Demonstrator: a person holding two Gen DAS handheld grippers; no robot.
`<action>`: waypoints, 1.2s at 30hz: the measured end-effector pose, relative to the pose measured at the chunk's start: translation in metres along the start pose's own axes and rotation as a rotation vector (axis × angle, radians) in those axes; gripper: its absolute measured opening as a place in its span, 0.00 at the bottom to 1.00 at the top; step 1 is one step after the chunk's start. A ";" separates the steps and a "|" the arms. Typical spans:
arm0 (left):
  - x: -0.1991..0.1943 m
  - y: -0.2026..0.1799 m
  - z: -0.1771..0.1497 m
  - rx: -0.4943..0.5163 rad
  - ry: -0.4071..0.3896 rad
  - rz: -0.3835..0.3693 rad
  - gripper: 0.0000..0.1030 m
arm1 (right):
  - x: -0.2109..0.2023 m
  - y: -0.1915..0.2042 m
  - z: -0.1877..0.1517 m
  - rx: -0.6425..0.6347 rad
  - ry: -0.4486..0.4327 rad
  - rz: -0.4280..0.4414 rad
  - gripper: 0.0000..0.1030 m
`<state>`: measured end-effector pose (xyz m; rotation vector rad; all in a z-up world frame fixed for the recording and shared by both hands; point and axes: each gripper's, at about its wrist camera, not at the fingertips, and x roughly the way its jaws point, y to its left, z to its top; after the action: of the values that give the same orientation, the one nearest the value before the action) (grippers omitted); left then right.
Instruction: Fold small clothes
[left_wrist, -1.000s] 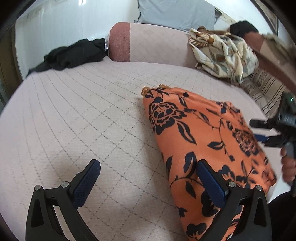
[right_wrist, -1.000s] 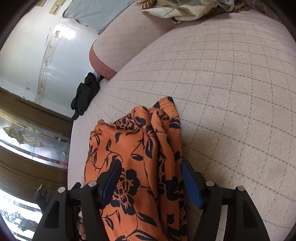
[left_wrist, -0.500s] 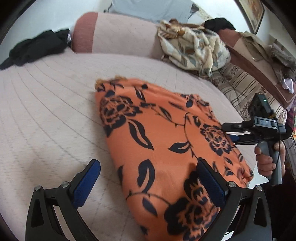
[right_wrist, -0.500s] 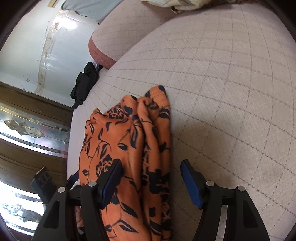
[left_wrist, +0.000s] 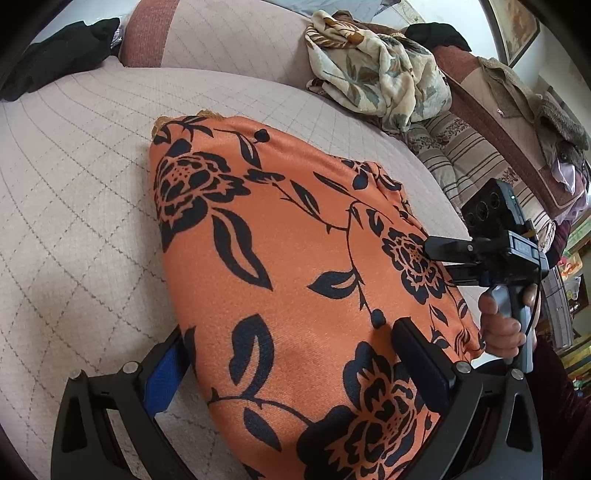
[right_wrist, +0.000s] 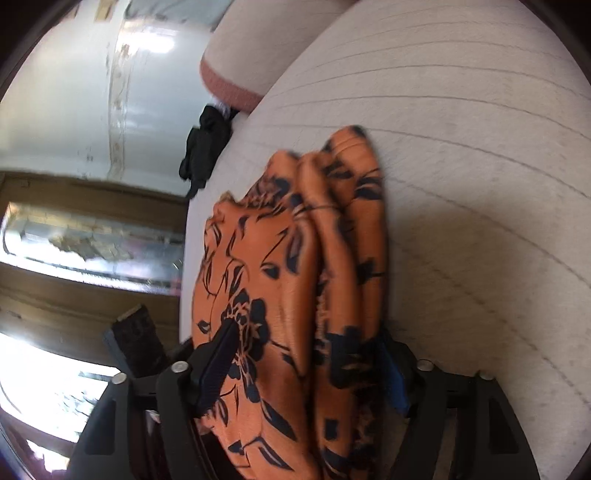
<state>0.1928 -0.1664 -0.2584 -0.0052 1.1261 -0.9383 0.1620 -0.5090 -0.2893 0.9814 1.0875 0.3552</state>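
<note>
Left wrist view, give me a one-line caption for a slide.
Open left gripper straddles the near edge of an orange flowered garment on a quilted bed; the right gripper works its far side.

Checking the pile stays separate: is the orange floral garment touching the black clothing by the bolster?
Apart. The left wrist view shows bare quilted mattress between the orange floral garment and the black clothing.

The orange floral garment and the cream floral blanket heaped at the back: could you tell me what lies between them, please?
Nothing: the left wrist view shows only bare quilted cover between the orange floral garment and the cream floral blanket.
</note>
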 end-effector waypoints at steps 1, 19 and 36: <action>-0.001 0.000 0.000 0.003 -0.001 0.005 0.95 | 0.003 0.005 -0.001 -0.021 -0.003 -0.008 0.79; -0.024 0.003 -0.003 0.003 -0.046 0.070 0.66 | 0.028 0.056 -0.010 -0.137 -0.025 -0.109 0.58; -0.022 0.011 -0.013 -0.062 -0.002 0.164 0.92 | 0.048 0.046 -0.004 -0.027 0.025 -0.113 0.59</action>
<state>0.1876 -0.1392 -0.2528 0.0356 1.1357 -0.7572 0.1903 -0.4495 -0.2804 0.8898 1.1529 0.2900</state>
